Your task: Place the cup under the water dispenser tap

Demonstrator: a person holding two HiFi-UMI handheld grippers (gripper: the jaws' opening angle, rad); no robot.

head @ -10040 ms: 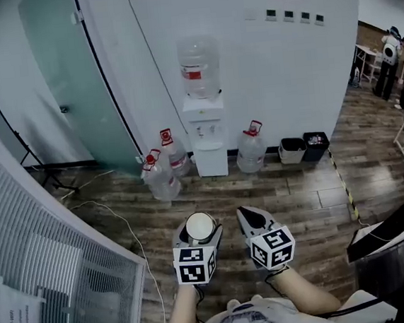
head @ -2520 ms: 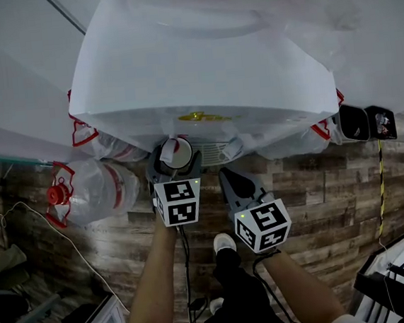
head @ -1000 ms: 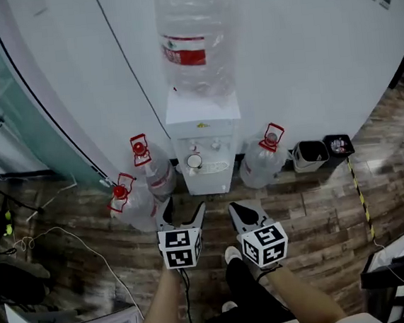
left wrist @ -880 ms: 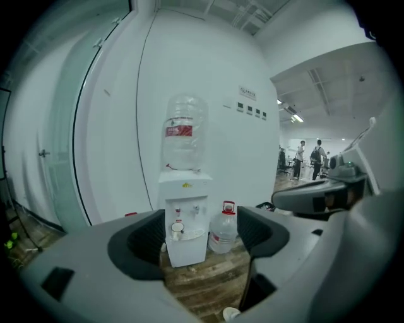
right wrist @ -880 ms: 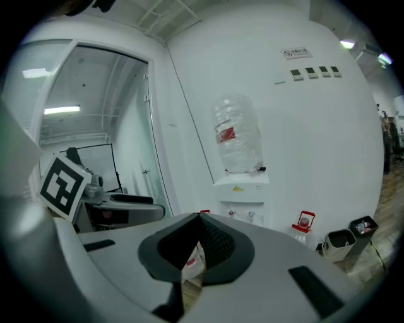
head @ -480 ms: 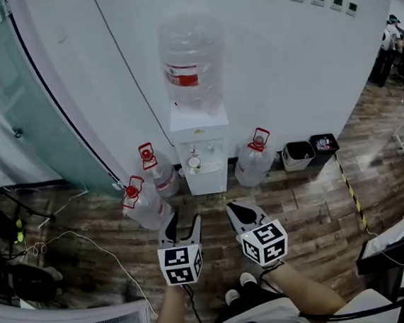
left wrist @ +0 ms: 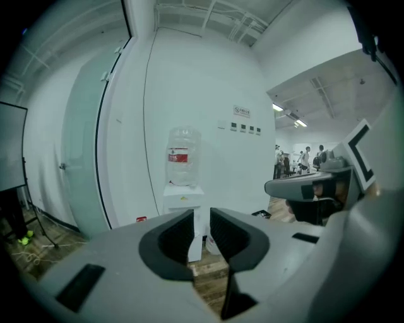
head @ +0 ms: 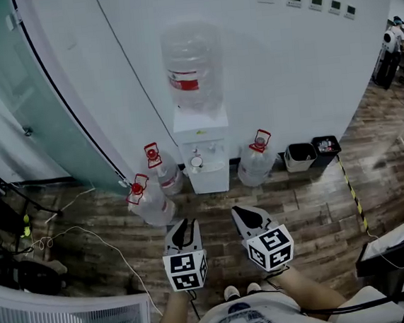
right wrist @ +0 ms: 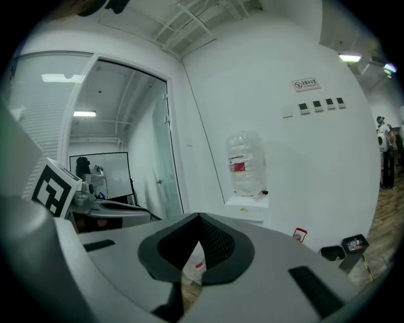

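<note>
- Under the taps of the water dispenser (head: 201, 141), in its front recess, sits the cup (head: 196, 162). It looks upright as far as I can tell, so the task looks done
- Left gripper (head: 183, 226): jaws have just been closing, w/ only a narrow gap between them and nothing in it; well apart from the cup
- Right gripper (head: 241, 212): jaws together, empty, beside the left one above the wood floor (head: 313, 203)
- Cup is small & pale, too small in the head view to tell the material; prob. empty, so light & easy to knock over
- Likely thin-walled, so squeeze gently: a hard pinch could dent it or pop it out, & a smooth wall may slip
- Best hold: across the mid wall from the front, one jaw each side, approx. level approach; the recess looks tight, w/ taps just above
- Spare bottles (head: 162, 177) on the floor flank the dispenser, not in the way
</note>
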